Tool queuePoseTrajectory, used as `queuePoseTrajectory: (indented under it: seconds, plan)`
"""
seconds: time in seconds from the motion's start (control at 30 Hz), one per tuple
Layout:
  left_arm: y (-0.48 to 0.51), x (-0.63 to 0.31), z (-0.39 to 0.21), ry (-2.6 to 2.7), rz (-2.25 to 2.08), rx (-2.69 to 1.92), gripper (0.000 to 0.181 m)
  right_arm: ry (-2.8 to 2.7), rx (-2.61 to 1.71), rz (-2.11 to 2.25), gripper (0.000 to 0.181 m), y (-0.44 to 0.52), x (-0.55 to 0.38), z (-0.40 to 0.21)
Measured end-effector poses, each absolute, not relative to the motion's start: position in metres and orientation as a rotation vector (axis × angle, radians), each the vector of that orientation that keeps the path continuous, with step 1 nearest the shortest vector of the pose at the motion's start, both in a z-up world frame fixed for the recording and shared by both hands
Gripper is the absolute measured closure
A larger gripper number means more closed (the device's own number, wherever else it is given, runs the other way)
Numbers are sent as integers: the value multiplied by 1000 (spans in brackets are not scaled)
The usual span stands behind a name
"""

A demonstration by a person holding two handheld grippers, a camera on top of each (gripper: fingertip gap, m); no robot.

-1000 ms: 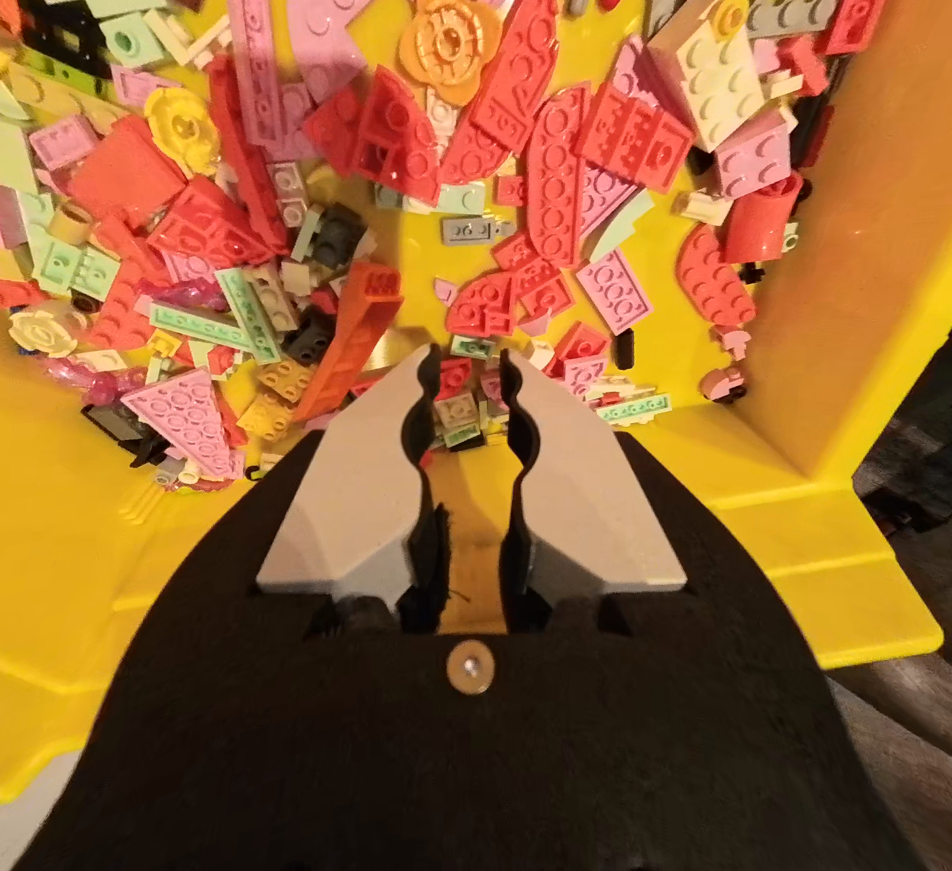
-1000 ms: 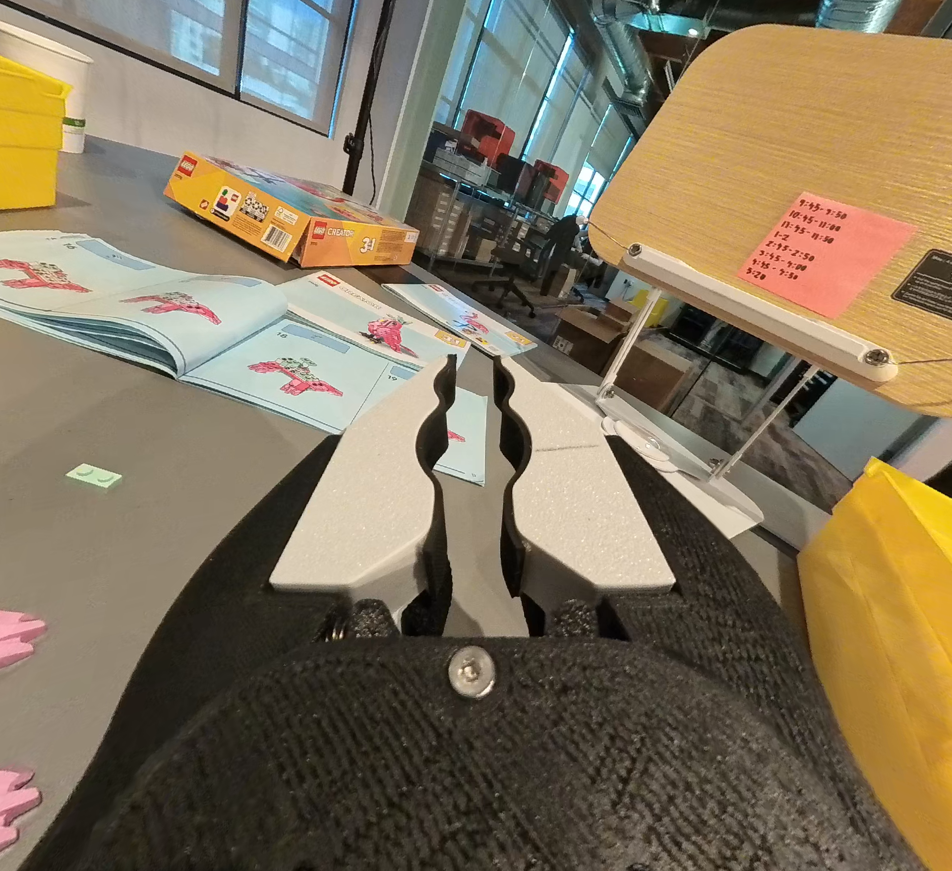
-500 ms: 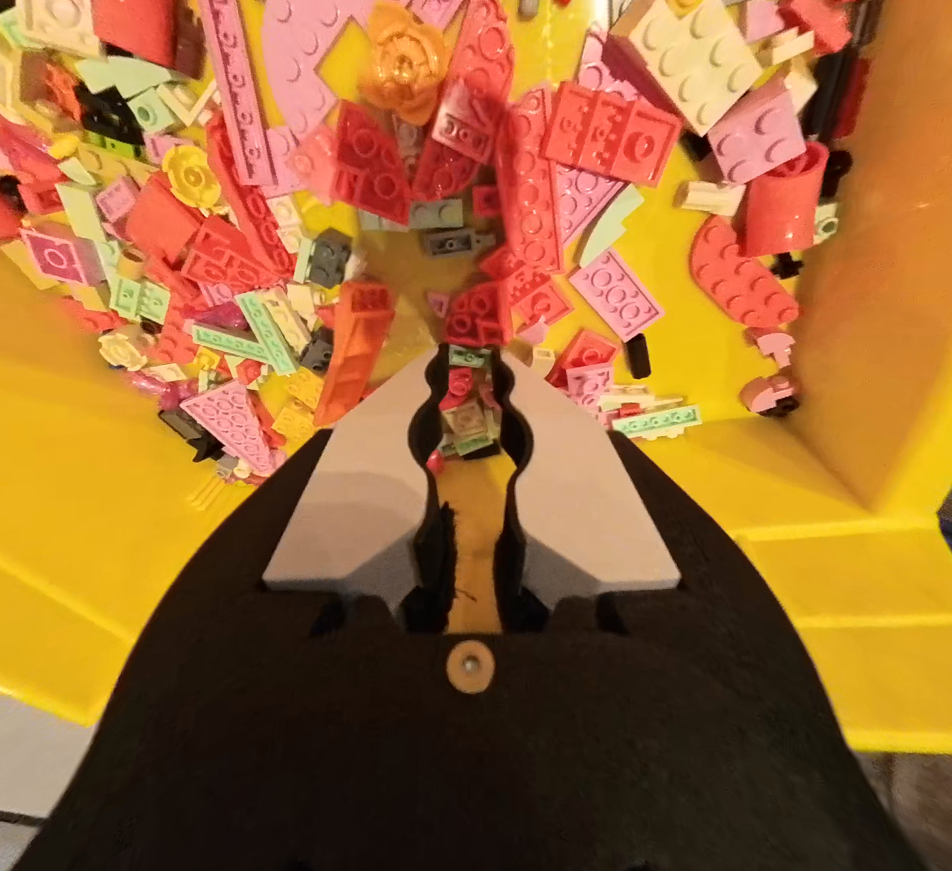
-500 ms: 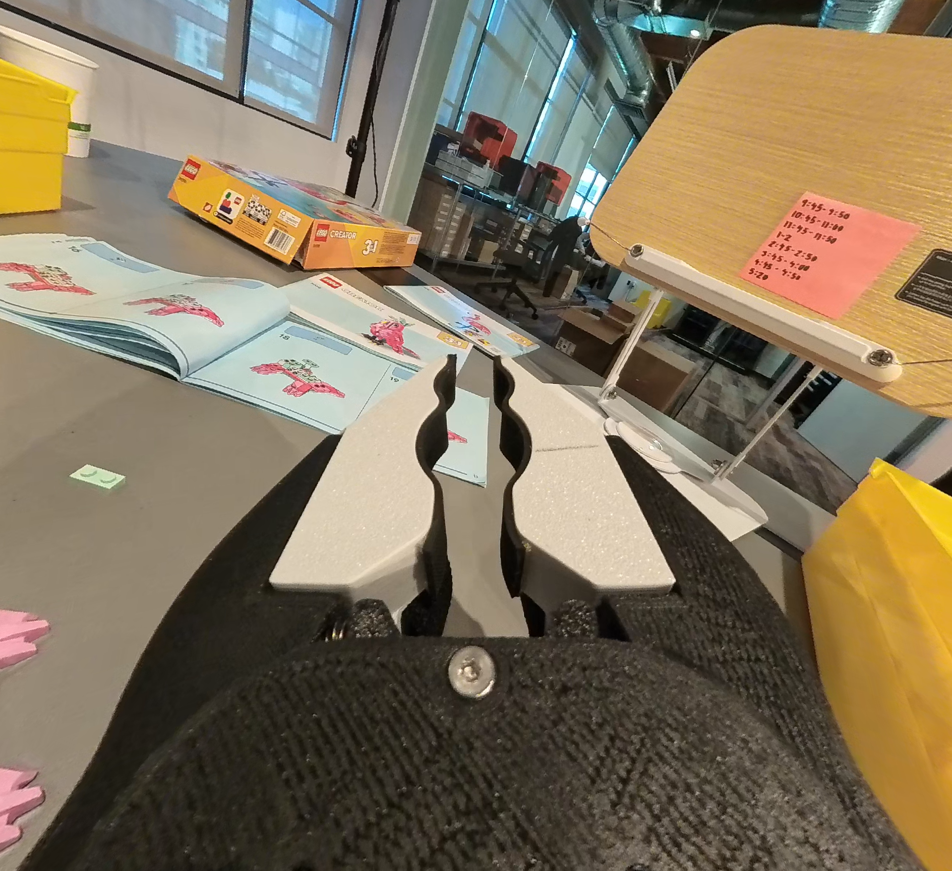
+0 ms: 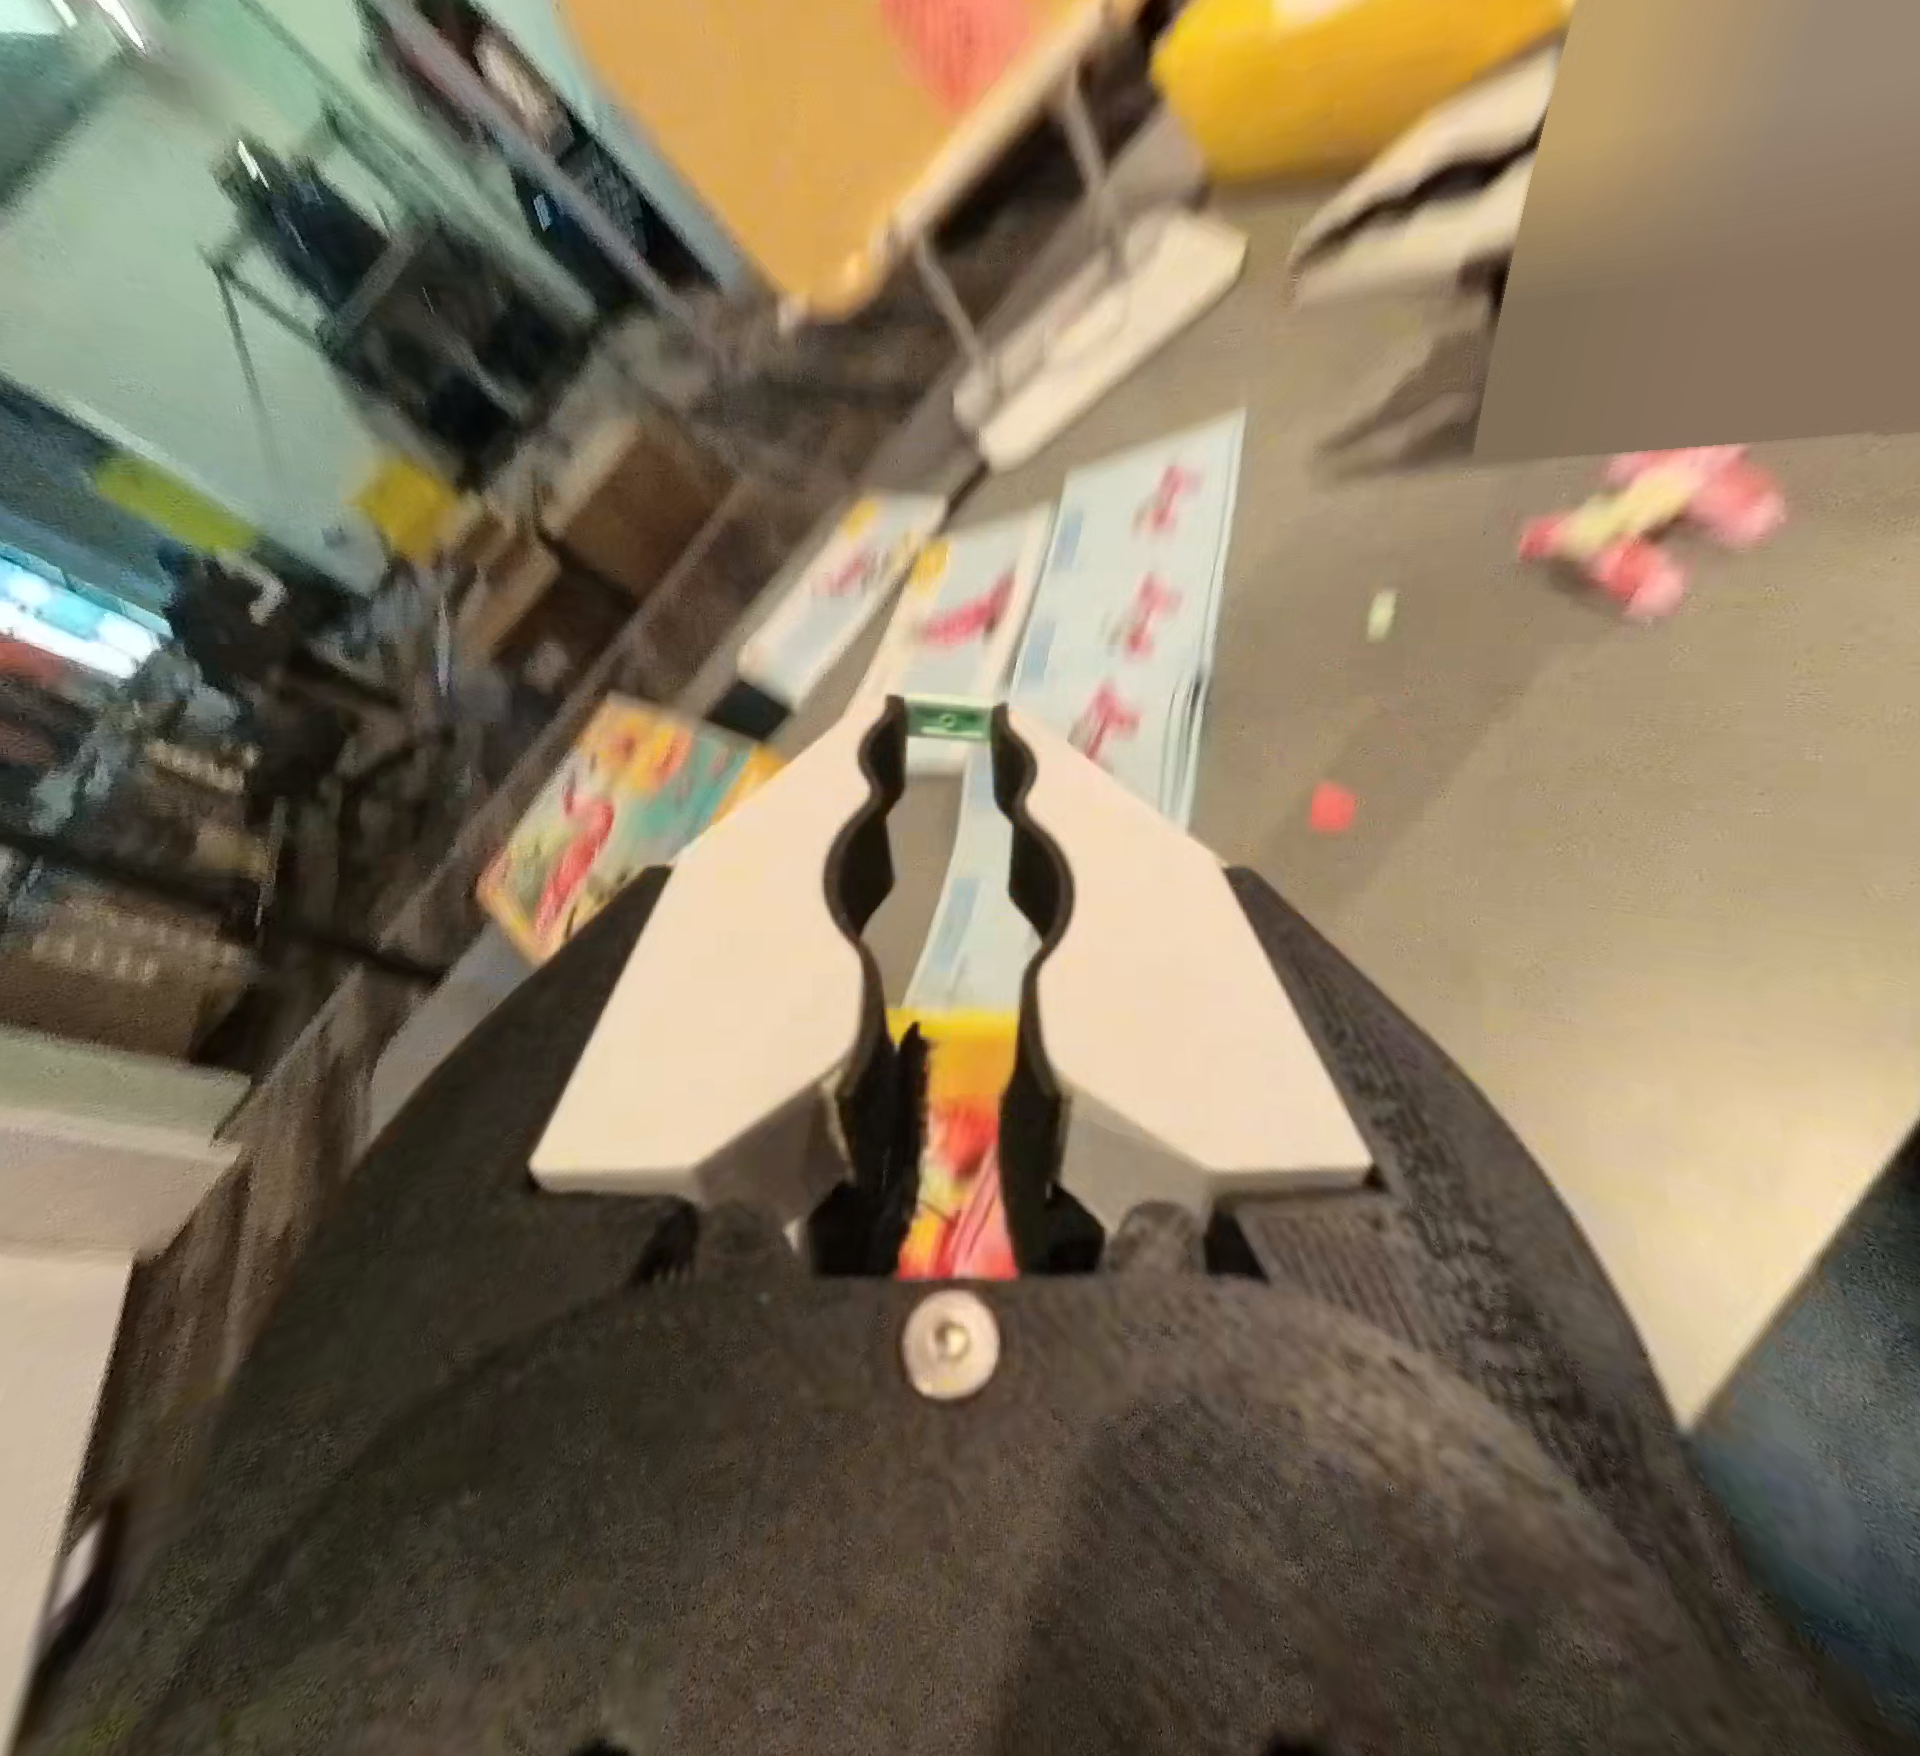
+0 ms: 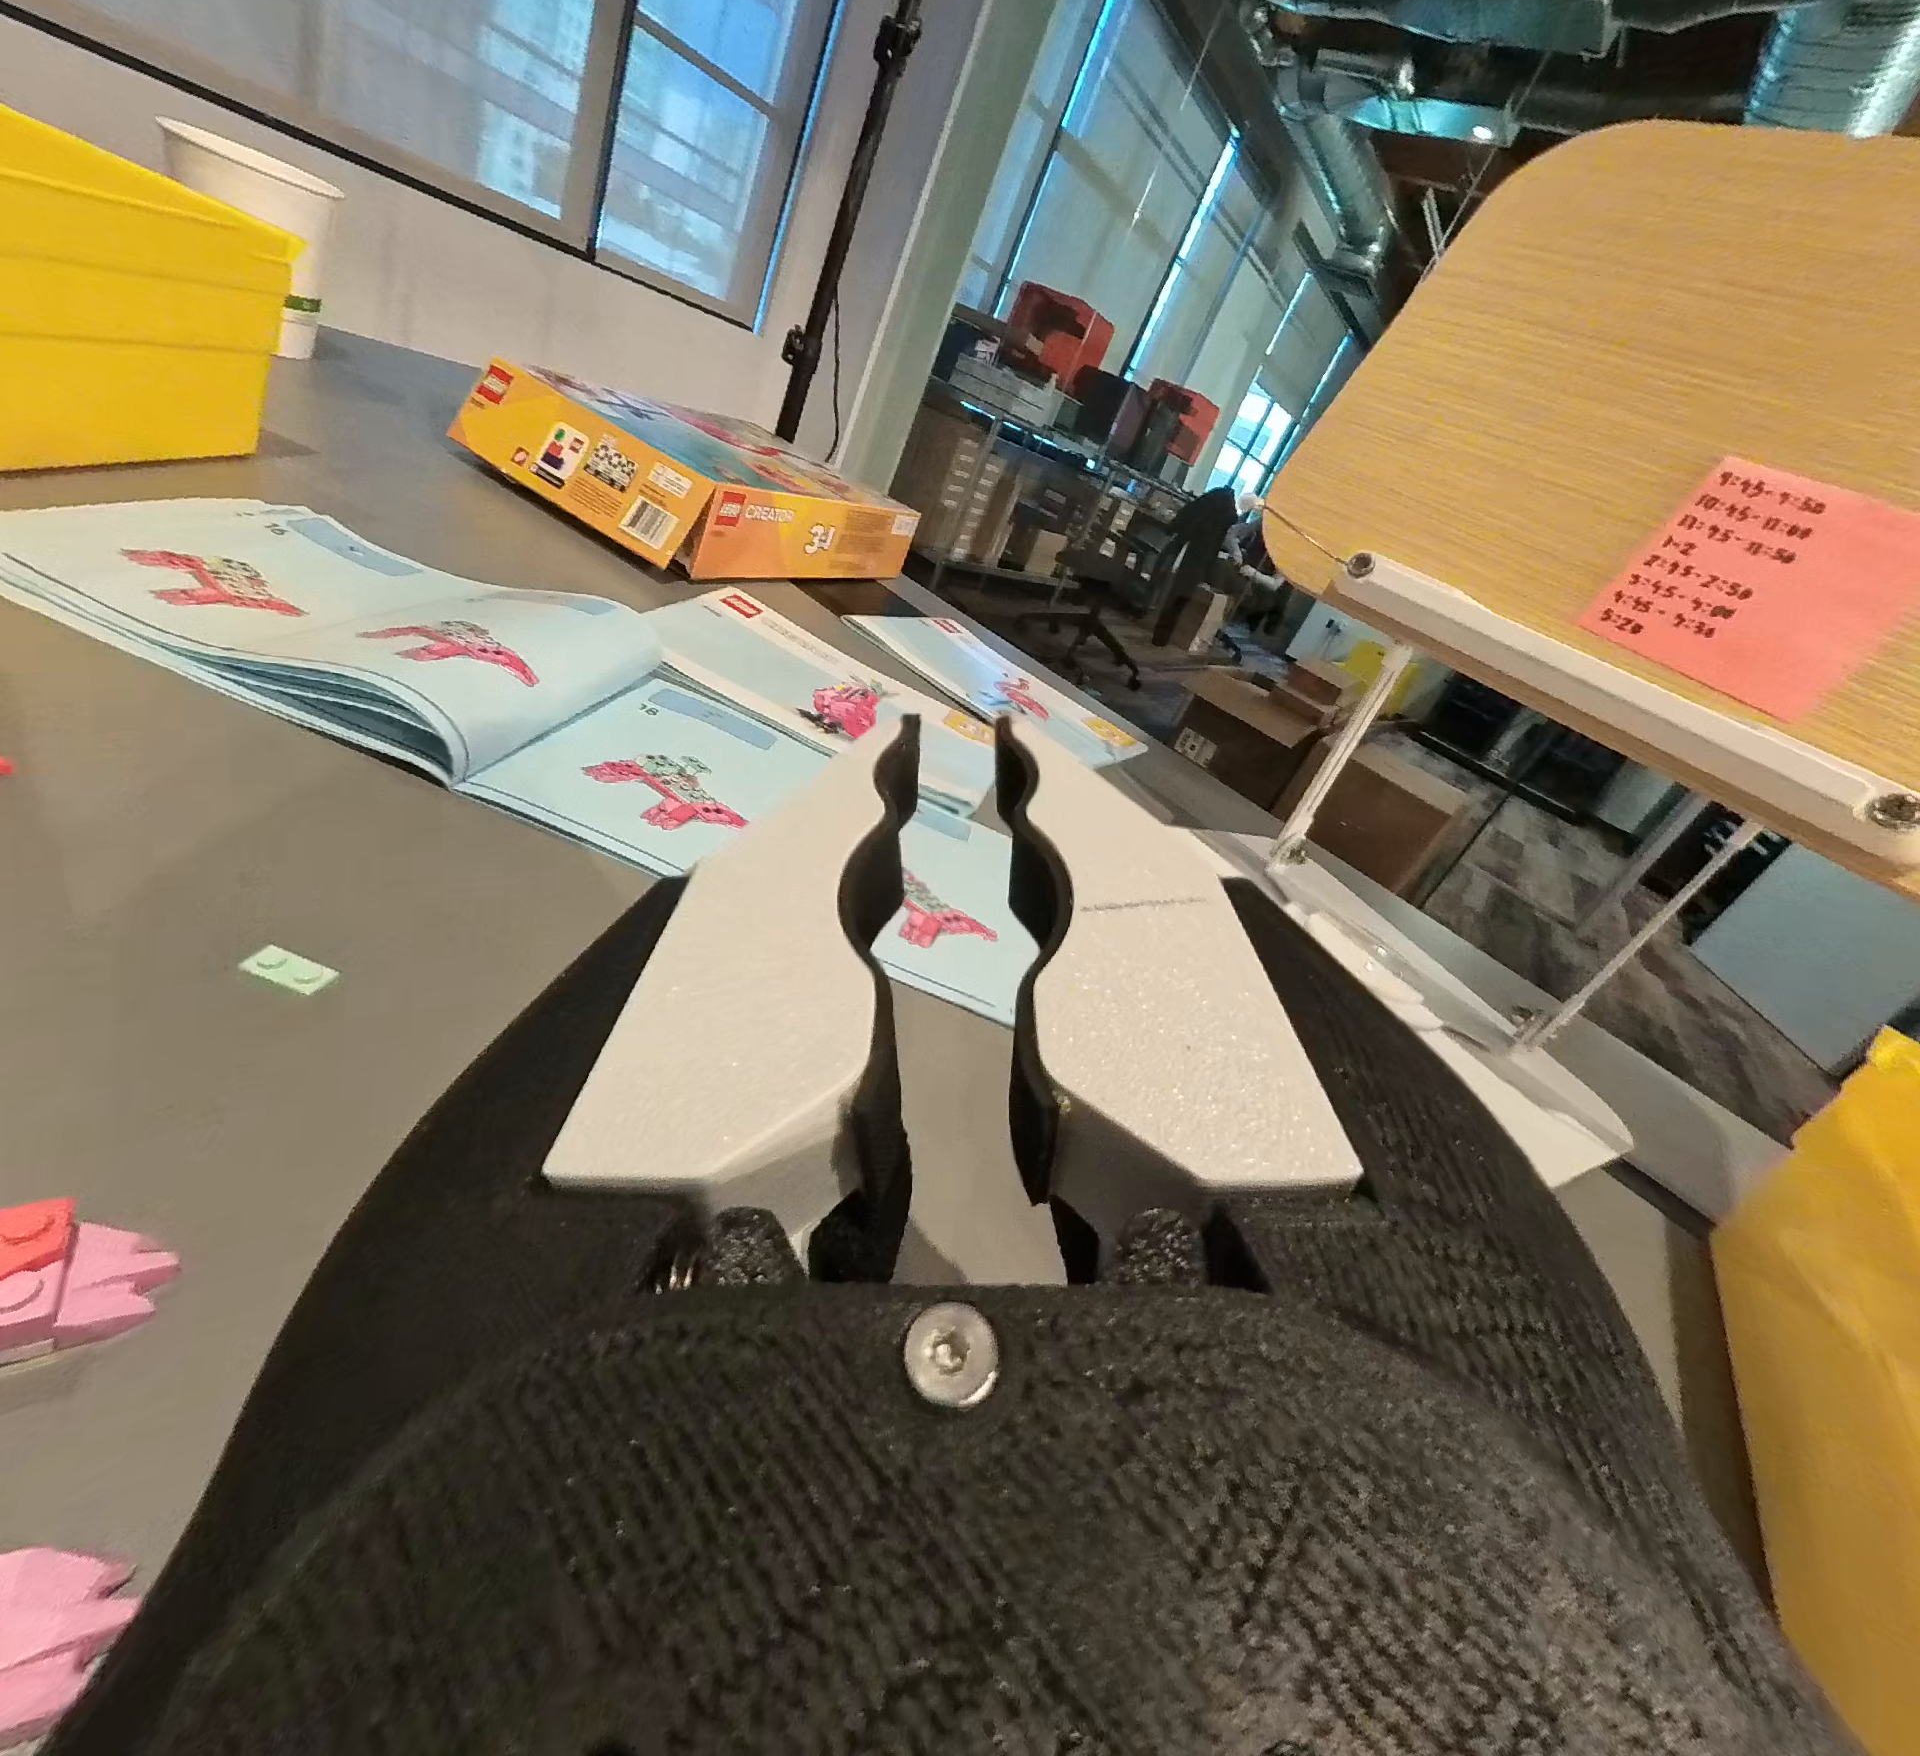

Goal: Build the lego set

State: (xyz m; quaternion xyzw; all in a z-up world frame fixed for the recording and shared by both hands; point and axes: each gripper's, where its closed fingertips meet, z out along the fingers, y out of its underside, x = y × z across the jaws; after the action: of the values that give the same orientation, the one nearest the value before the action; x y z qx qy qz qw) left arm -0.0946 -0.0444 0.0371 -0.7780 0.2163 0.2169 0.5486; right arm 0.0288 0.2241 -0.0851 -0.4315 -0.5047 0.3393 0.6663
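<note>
One small green plate (image 5: pixel 945 721) sits pinched at the very tips of the left gripper (image 5: pixel 945 724), above the table (image 5: pixel 1558 875); light, stiff and slick, it looks easily lost from that end-on hold; right gripper (image 6: pixel 956 750) narrowly parted, empty; set box (image 6: pixel 675 485) and booklet (image 6: pixel 436 657) carry print.

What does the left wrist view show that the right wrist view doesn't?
Left wrist only: a small green lego piece pinched at the tips of the left gripper, and a pink partly built model lying on the grey table, blurred.

Right wrist only: the right gripper, open and empty, a stack of yellow bins and a white paper cup.

Both: the open instruction booklets, the orange lego box, the wooden board with a pink note, and a loose pale green plate on the table.
</note>
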Motion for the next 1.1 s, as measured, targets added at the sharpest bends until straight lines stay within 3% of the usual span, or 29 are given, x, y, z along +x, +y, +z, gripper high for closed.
queuePoseTrajectory:
  seconds: [0.2, 0.4, 0.47, 0.63, 1.1]
  plan:
    - [37, 26, 40, 547, 428, -1413, 165, -1068, -979, 1018, 167, 214, 41, -64]
    - [95, 67, 2, 666, 254, -1201, 166, -1021, -971, 2230, 163, 153, 71, -1]
    - [106, 77, -9, 725, 234, -1200, 166, -1099, -1041, 2450, 157, 139, 71, -4]
    - [114, 85, -16, 772, 199, -1184, 166, -1254, -1000, 2706, 165, 111, 81, -7]
    - [120, 84, -40, 853, 184, -1241, 166, -1372, -1135, 2658, 175, 104, 69, -34]
